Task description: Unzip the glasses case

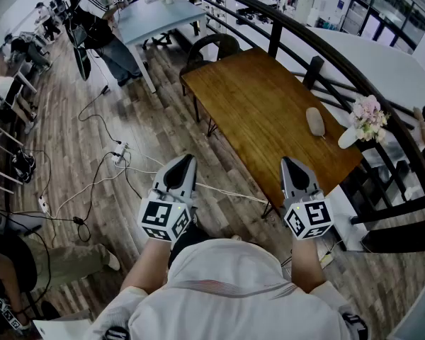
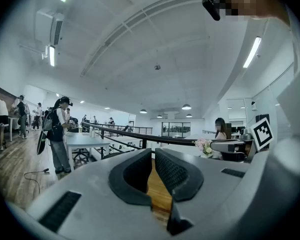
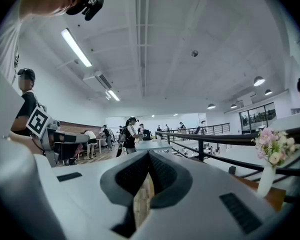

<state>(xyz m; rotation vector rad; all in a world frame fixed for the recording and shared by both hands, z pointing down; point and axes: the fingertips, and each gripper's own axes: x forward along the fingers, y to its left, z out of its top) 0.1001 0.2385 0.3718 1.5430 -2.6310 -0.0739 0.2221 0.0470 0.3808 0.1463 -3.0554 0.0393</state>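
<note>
The glasses case [image 1: 315,121], a pale oval pouch, lies flat on the wooden table [image 1: 255,112] toward its right side. It is seen only in the head view. My left gripper [image 1: 186,159] is held level over the floor, short of the table's near edge and well left of the case. My right gripper [image 1: 289,161] hovers at the table's near edge, short of the case. Both are shut with nothing in them. In the left gripper view the left gripper [image 2: 153,152] has its pads together, and so does the right gripper [image 3: 149,154] in the right gripper view.
A white vase of pink flowers [image 1: 363,121] stands just right of the case. A black railing [image 1: 326,55] runs behind the table and a dark chair [image 1: 212,46] sits at its far end. Cables [image 1: 106,168] trail on the floor at left. People stand by a light table [image 1: 156,13].
</note>
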